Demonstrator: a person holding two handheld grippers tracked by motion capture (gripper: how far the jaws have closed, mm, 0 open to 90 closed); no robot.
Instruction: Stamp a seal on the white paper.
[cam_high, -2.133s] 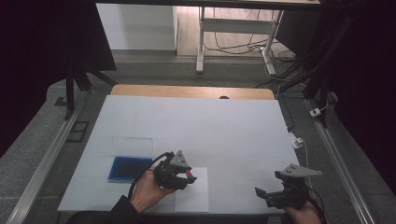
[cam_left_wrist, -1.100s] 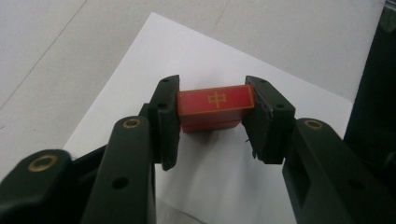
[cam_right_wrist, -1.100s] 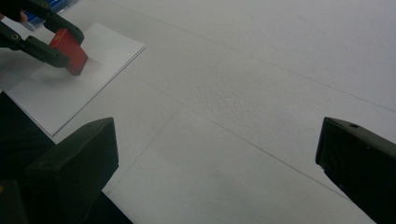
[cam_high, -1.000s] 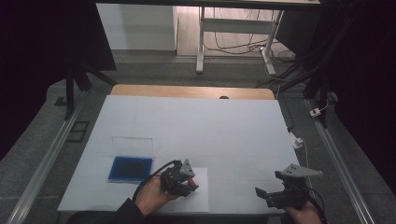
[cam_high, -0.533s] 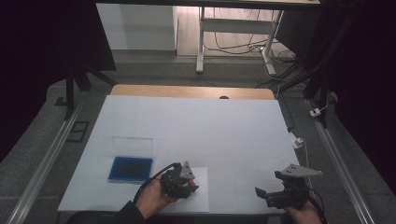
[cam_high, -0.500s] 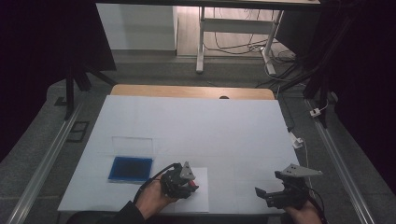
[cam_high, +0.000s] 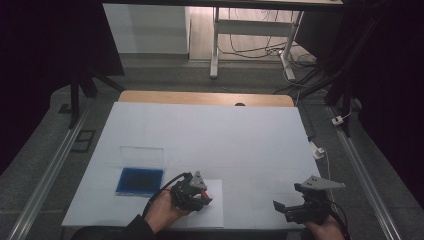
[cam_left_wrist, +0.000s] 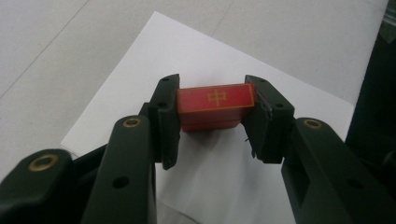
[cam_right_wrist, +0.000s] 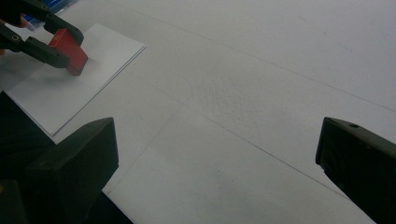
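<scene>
A red block (cam_left_wrist: 215, 105) with a gold character on its top face sits between the pads of my left gripper (cam_left_wrist: 212, 119), which is shut on it. The block (cam_right_wrist: 70, 49) appears to rest on a white sheet of paper (cam_left_wrist: 224, 177), with its lower edge against the sheet. In the high view, the left gripper (cam_high: 204, 196) is over that sheet (cam_high: 216, 212) near the table's front edge. My right gripper (cam_high: 282, 209) is at the front right, and its jaws (cam_right_wrist: 217, 144) stand wide open over bare table with nothing between them.
A blue pad in a shallow case (cam_high: 140, 180) lies left of the paper, with a clear lid (cam_high: 142, 155) just behind it. The white table top (cam_high: 210, 135) stretches back to a wooden strip (cam_high: 200, 97). A white plug and cable (cam_high: 317, 150) lie at the right edge.
Since the earliest frame the left gripper with the red block has come slightly nearer the front edge, down onto the paper. Over the last second nothing has visibly moved.
</scene>
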